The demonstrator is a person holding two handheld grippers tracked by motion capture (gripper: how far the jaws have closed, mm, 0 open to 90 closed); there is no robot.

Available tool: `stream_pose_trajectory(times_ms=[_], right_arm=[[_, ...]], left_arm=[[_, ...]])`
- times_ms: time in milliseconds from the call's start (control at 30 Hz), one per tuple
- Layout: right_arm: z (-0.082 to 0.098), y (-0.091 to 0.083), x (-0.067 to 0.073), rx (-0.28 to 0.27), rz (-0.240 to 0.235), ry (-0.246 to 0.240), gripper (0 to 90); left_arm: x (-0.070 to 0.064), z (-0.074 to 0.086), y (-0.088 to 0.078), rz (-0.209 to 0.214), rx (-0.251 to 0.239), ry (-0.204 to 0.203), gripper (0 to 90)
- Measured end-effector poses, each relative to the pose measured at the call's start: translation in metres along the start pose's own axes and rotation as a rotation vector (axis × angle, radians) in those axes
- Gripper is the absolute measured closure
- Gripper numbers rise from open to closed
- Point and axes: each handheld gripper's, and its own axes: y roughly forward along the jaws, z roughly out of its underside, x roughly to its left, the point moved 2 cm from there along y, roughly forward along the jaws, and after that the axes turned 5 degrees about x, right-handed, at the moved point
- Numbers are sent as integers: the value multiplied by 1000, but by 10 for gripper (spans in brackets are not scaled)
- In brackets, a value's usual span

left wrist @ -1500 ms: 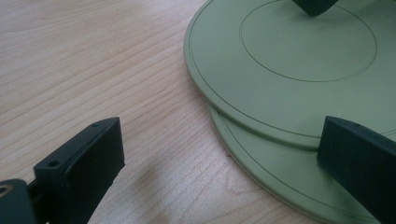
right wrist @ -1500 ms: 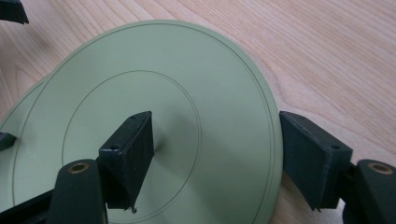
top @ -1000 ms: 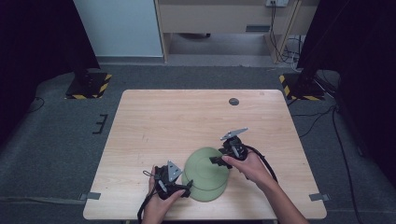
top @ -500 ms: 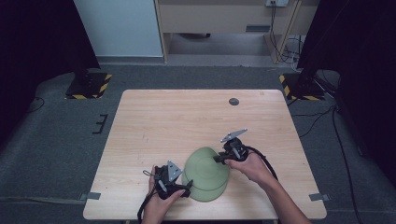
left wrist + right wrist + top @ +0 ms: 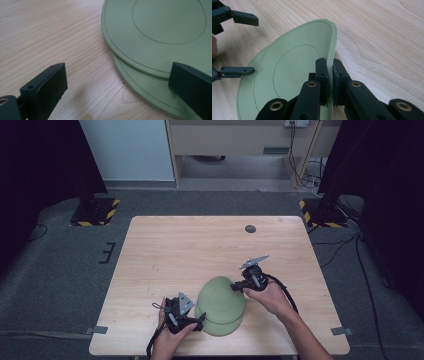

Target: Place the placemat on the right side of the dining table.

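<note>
1. Plates are sitting stacked near the front edge of the pale wooden table (image 5: 165, 250): an upper round green plastic plate (image 5: 220, 296) is lying upside down on a lower round green plastic plate (image 5: 222, 327) of the same kind, shifted a little so the lower rim is peeking out toward the person.

2. Right gripper (image 5: 239, 286) is pinching the far right rim of the upper plate; in the right gripper view its two black jaws, which have just been closing, are standing almost together with the thin green rim (image 5: 331, 75) clamped between their pads, and that edge is tilting up off the table.

3. Left gripper (image 5: 201, 319) is resting at the near left side of the stack with its jaws spread wide; in the left gripper view one jaw is hanging over bare wood and the other over the plates' edge, and neither is pressing on anything.

4. Hands are coming in from the bottom of the high view, the right hand (image 5: 270, 296) wrapping its gripper and the left hand (image 5: 170, 335) holding its own, with a black cable (image 5: 287, 292) trailing back along the right forearm.

5. Small dark round disc (image 5: 250, 228) is lying well apart from the plates, near the table's far edge.
</note>
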Motion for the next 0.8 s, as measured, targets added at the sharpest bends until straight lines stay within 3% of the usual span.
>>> stream_pose_trajectory(times_ms=[267, 667, 800], right_arm=[[-8, -13, 7, -13, -14, -27, 855], [-9, -22, 7, -39, -26, -10, 856], [-10, -29, 9, -58, -30, -11, 856]], left_arm=[[9, 2, -4, -5, -3, -23, 22], [21, 9, -10, -11, 6, -30, 22], [30, 11, -12, -28, 12, -56, 22]])
